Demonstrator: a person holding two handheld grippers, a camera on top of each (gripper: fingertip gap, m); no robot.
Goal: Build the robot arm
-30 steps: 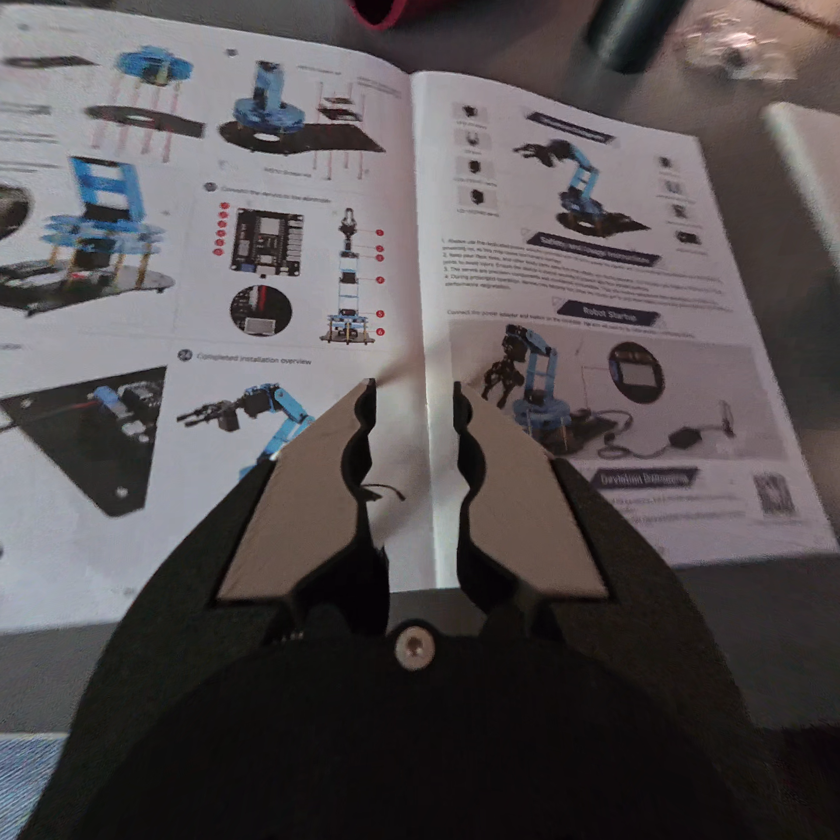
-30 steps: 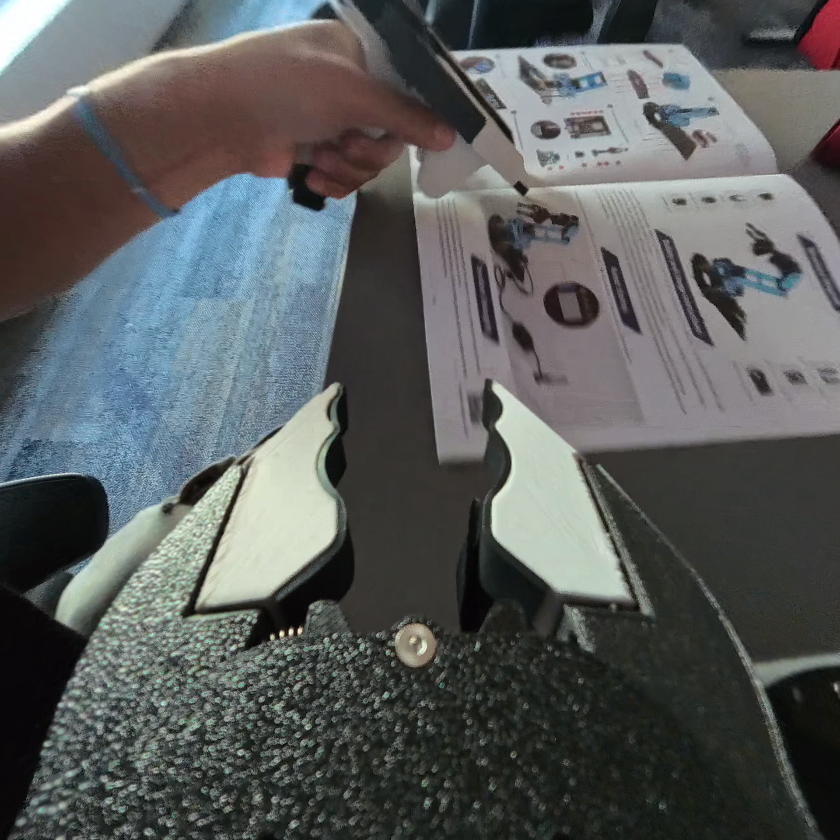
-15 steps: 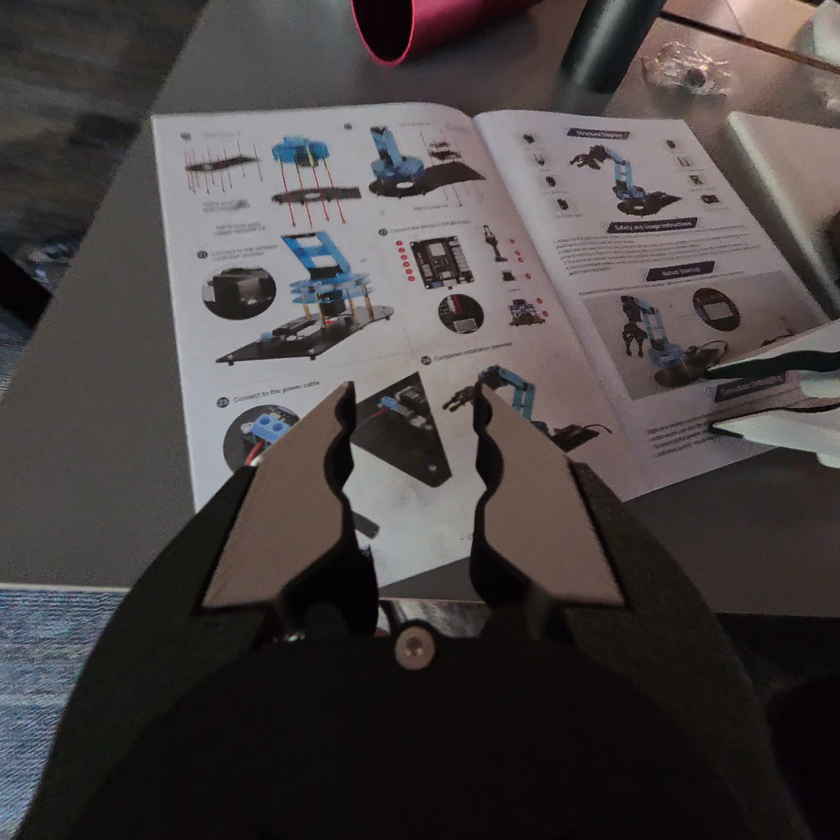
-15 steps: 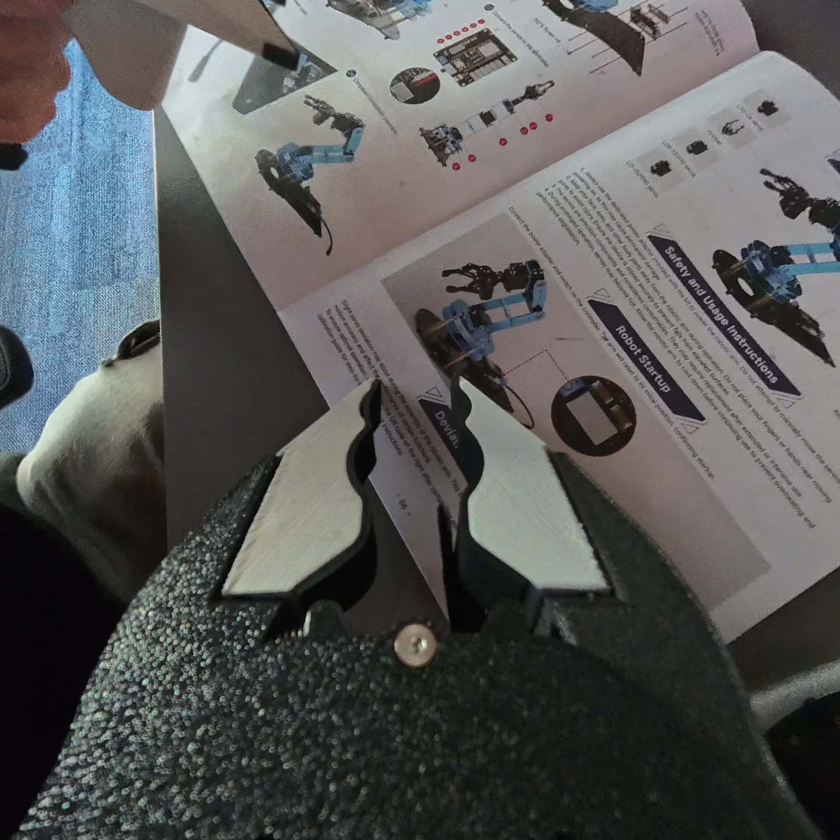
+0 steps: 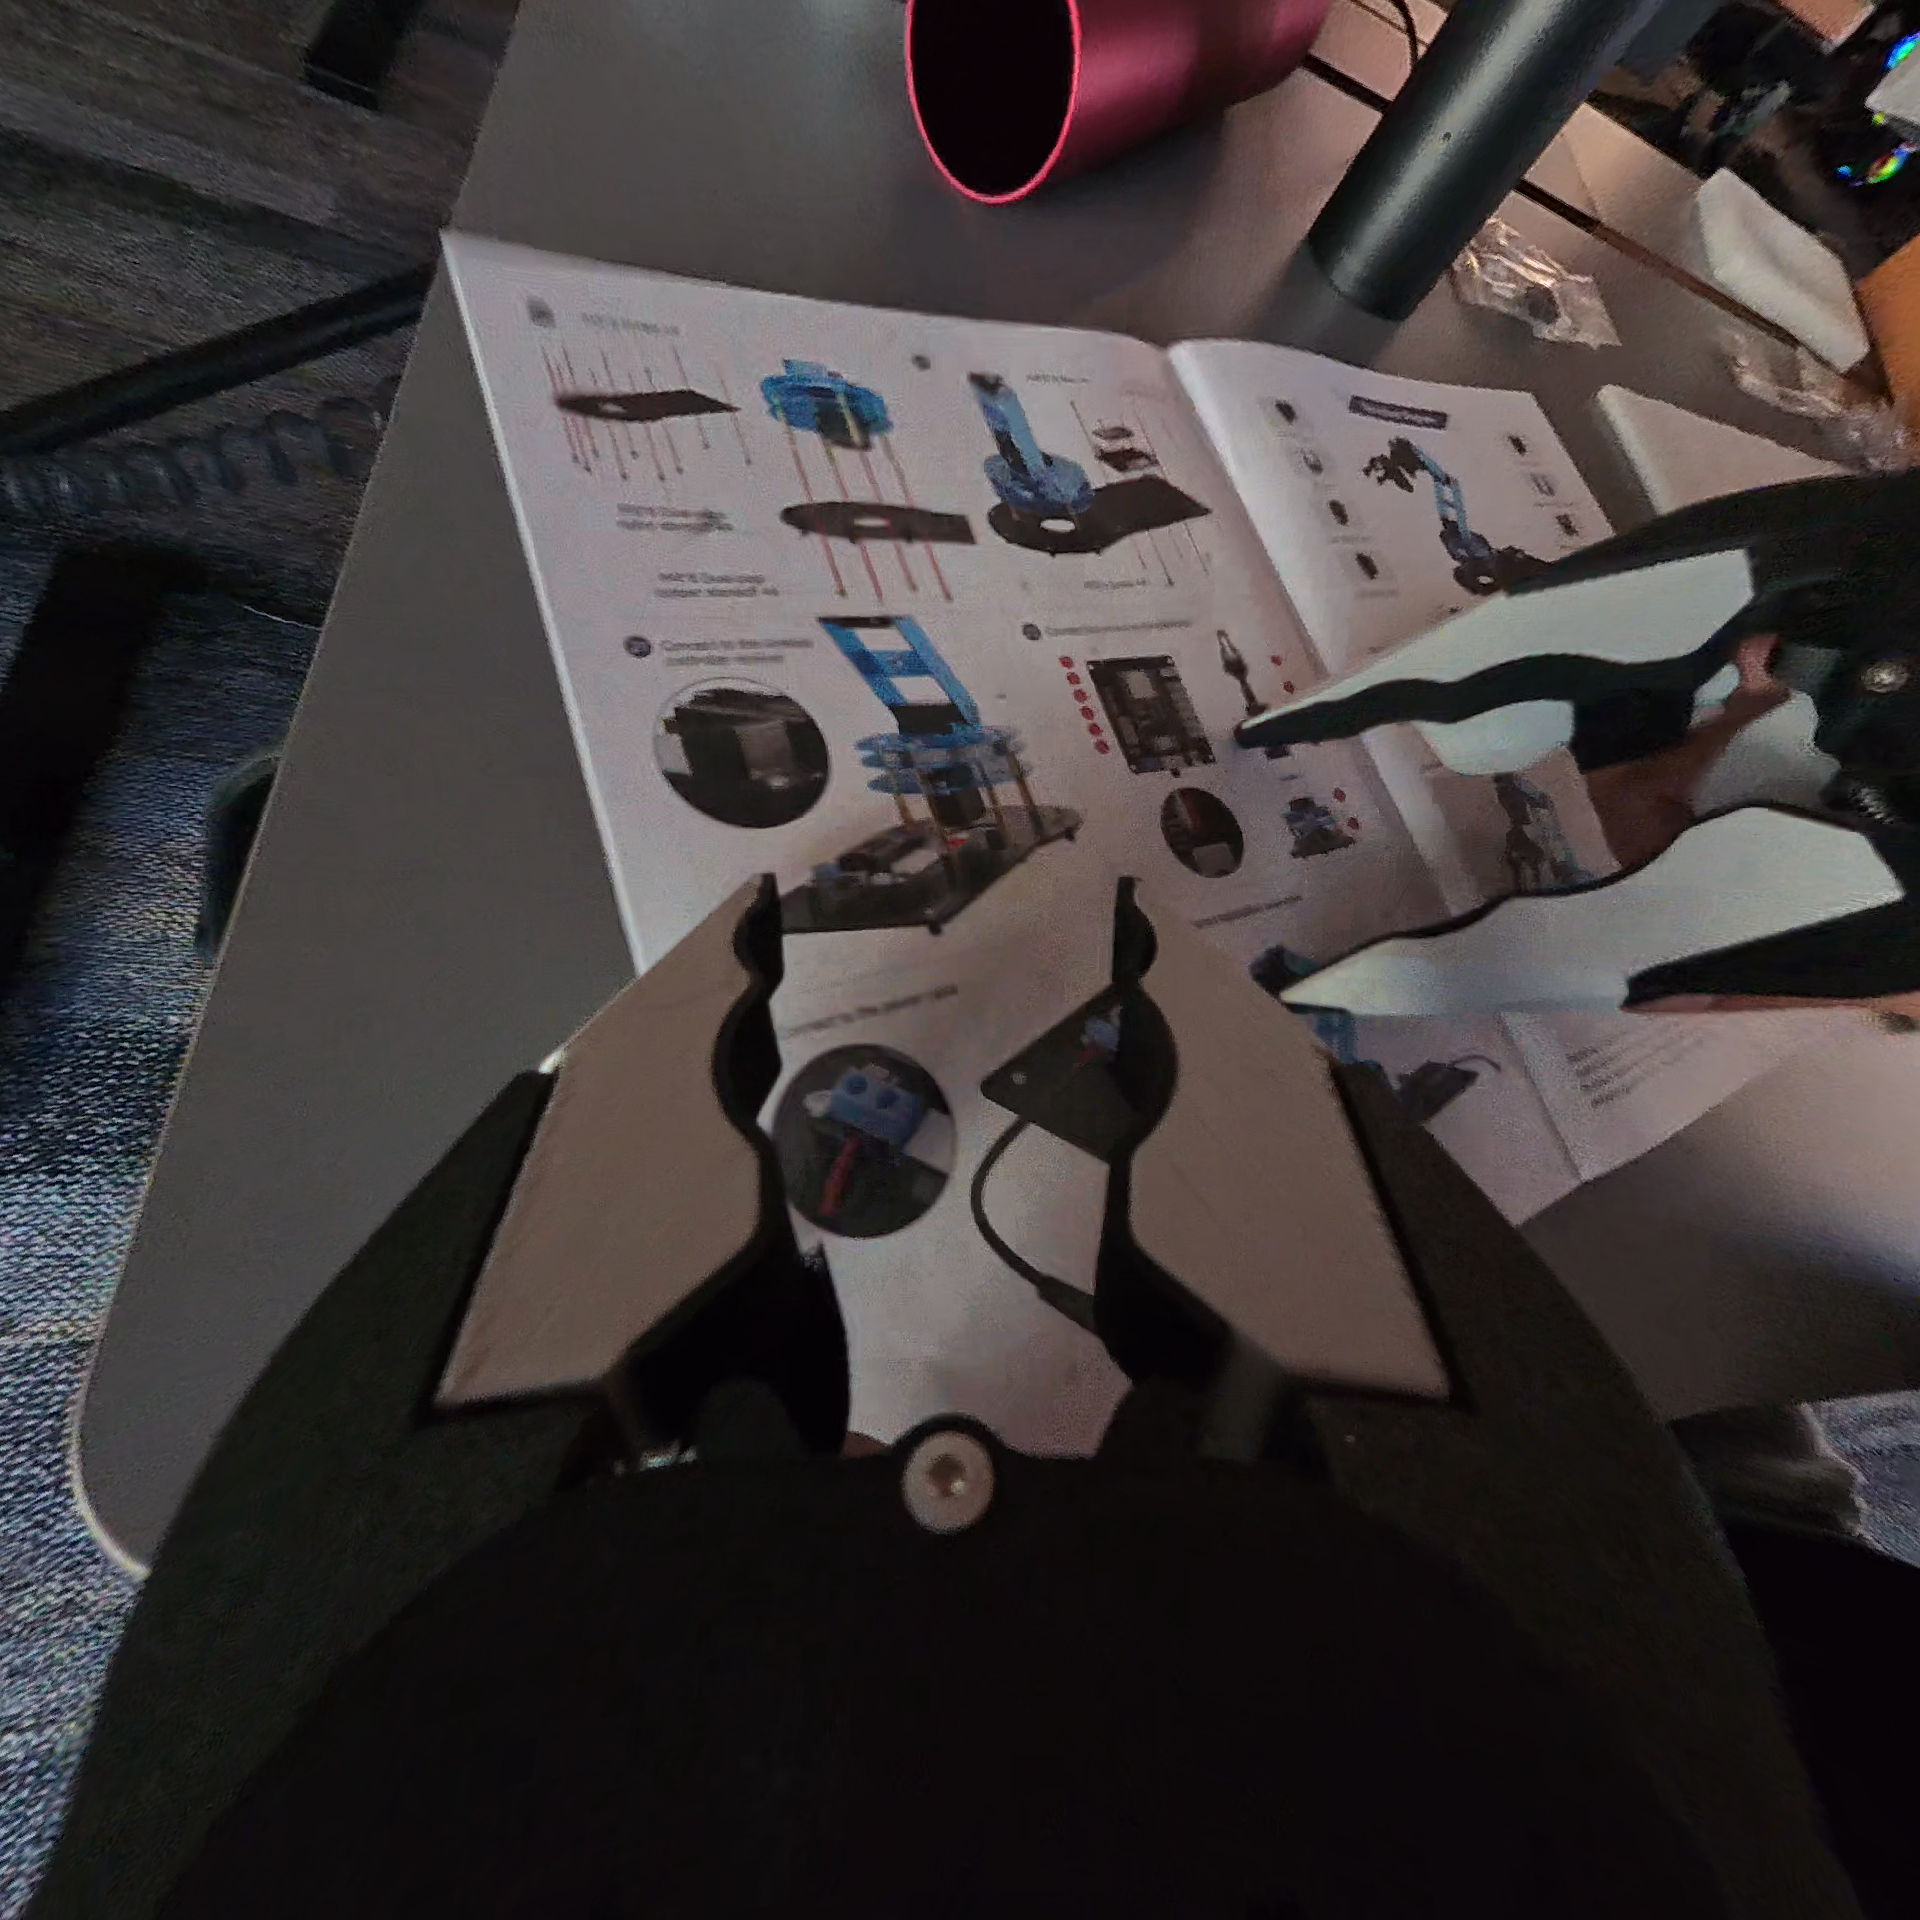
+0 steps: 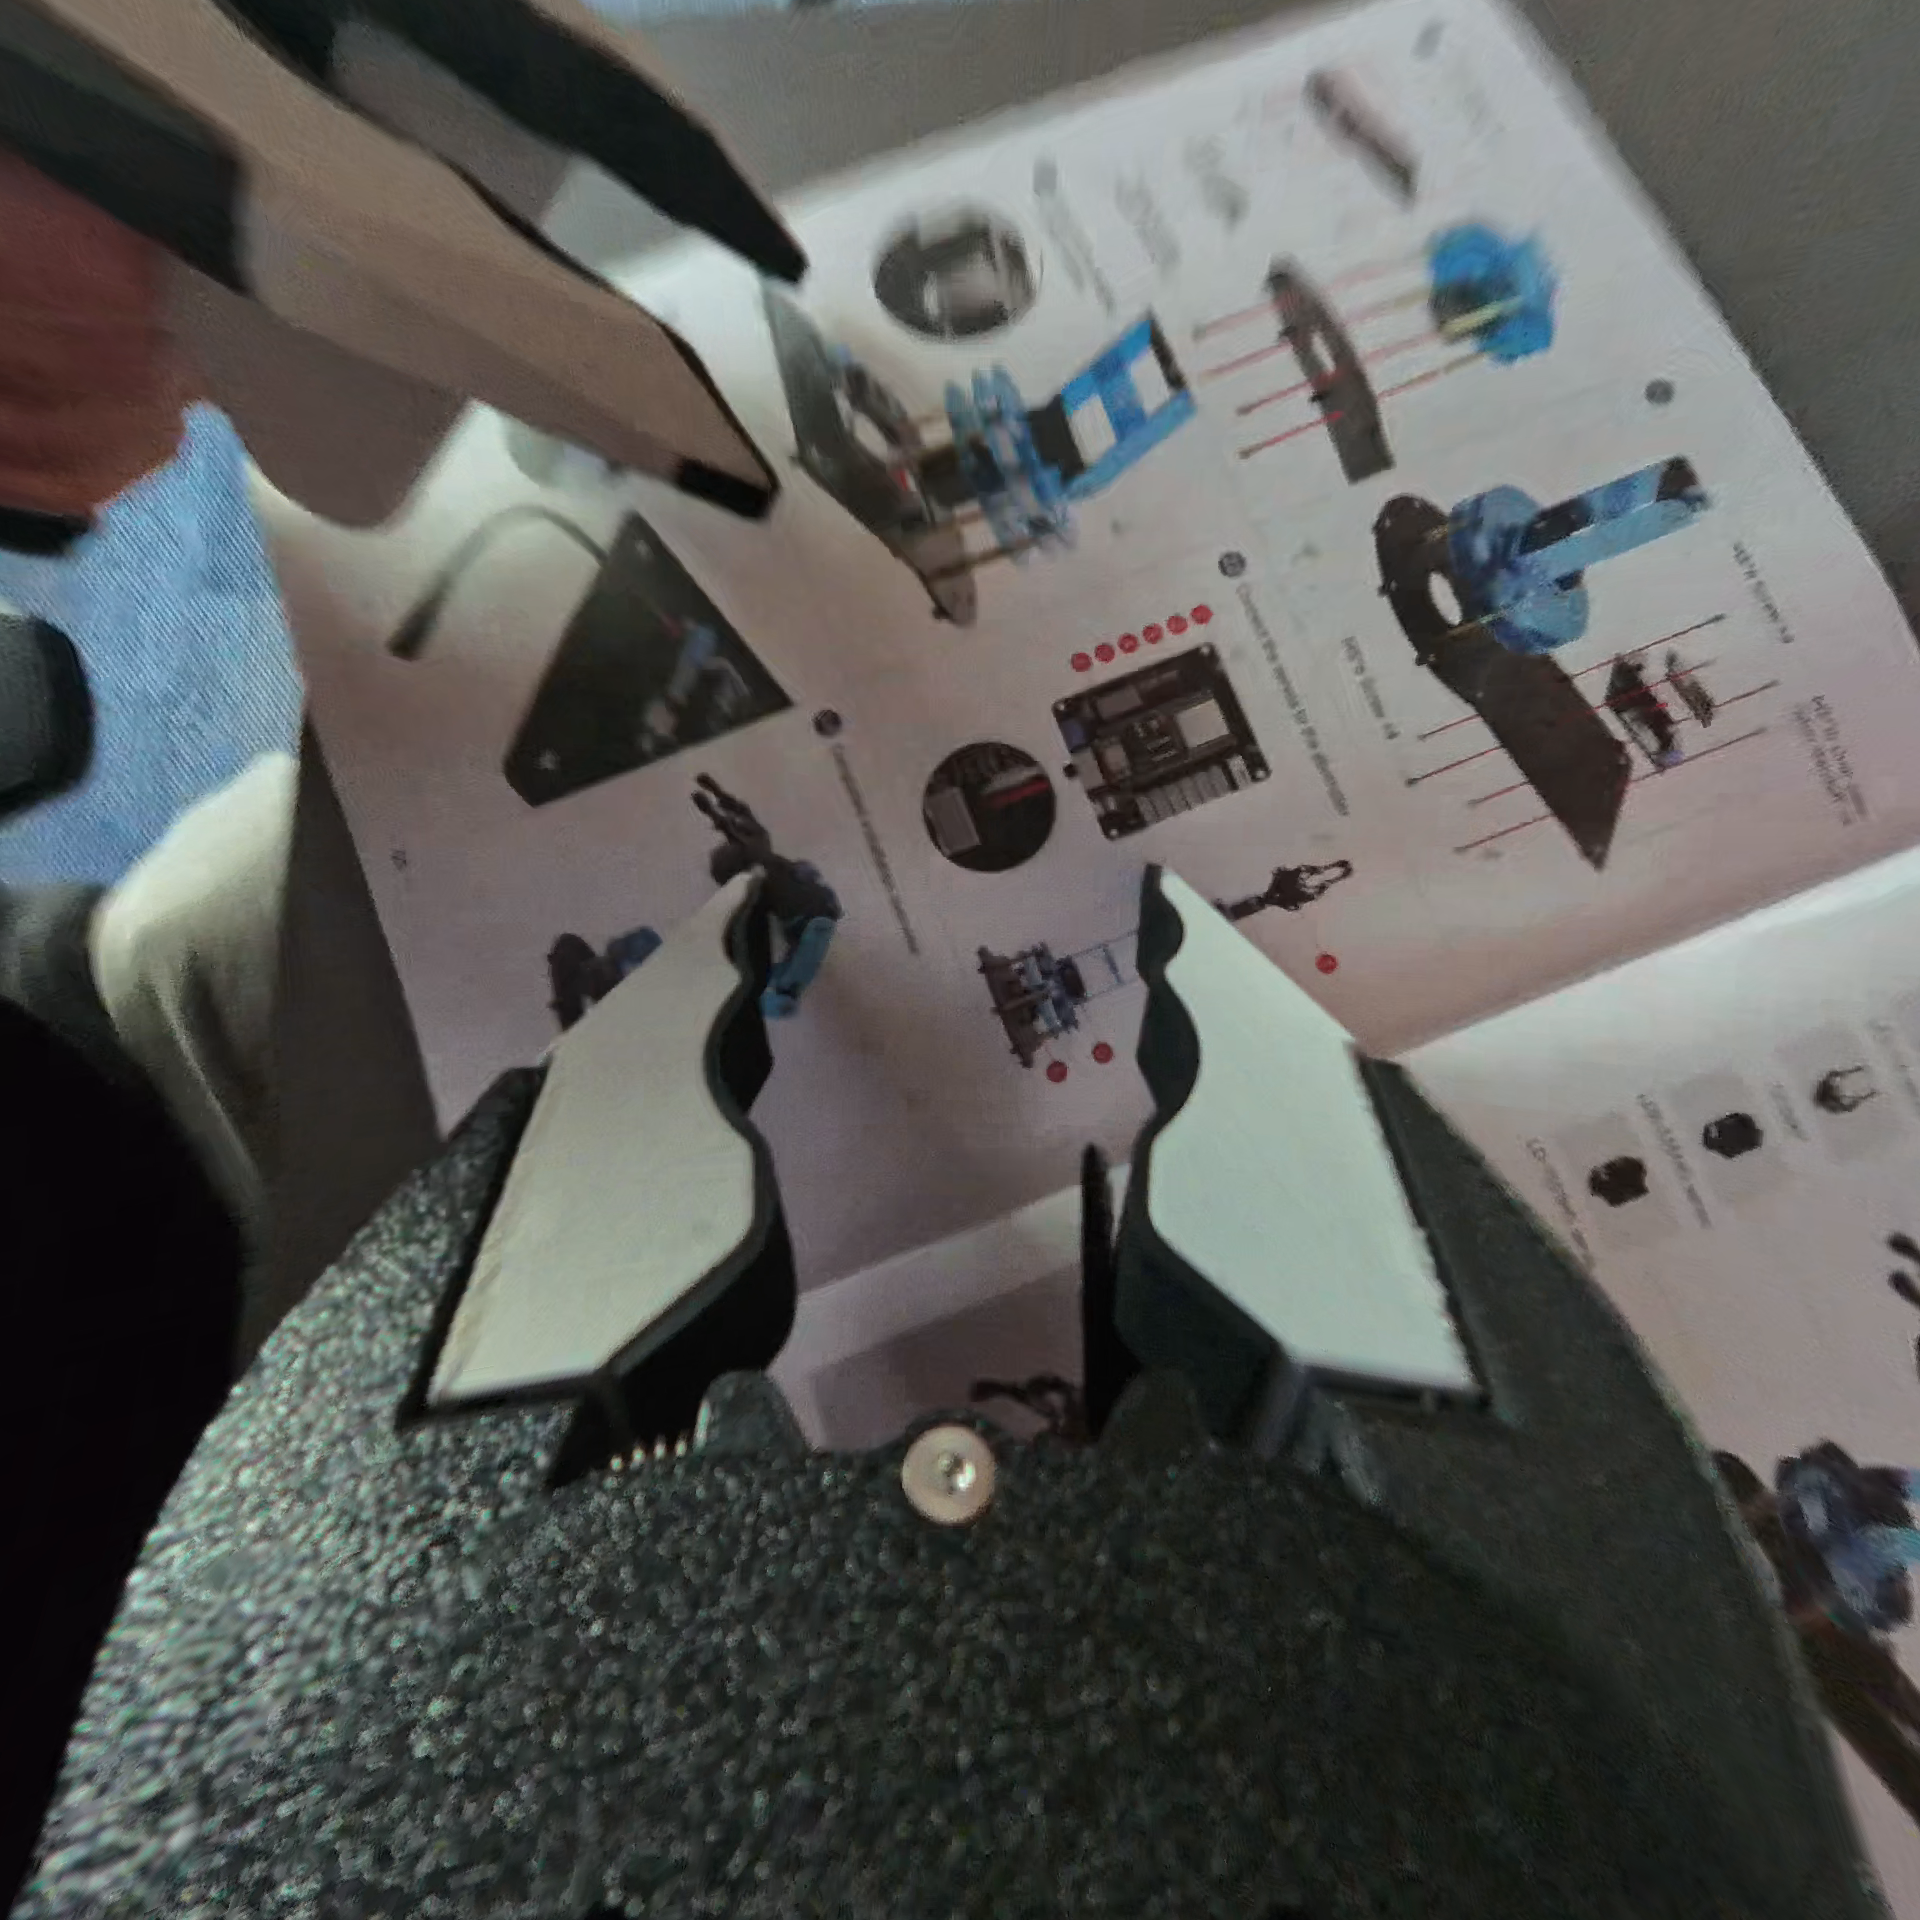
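A: Left gripper [image 5: 940, 914]: jaws spread, nothing between them. It hangs over the near-left page of the open booklet [image 5: 831, 623]; whether it touches the paper, can't tell.

B: Right gripper [image 6: 945, 894]: also released, empty. Its tips sit above the booklet's left page too, just left of the spine fold [image 6: 1558, 966], near the printed circuit-board picture.

A: Booklet lies flat and open on the grey table [image 5: 416, 831], its near edge close to the table's near edge. The spine runs away from the left gripper, slanting off to the right.

B: From the left wrist view, the right gripper comes in from the booklet's right side, crossing the right page, fingertips [image 5: 1262, 727] reaching past the spine. Both grippers stand over the same page, near each other but apart.

A: Which is nearer the page's outer edge?

B: The left one. The right one is nearer the spine.

A: Beyond the booklet's far edge: a red tube [image 5: 997, 94] on its side, mouth toward us, and a dark post [image 5: 1434, 177] to the right of it.

B: Left of the booklet, past the table edge, blue carpet [image 5: 83, 1039].
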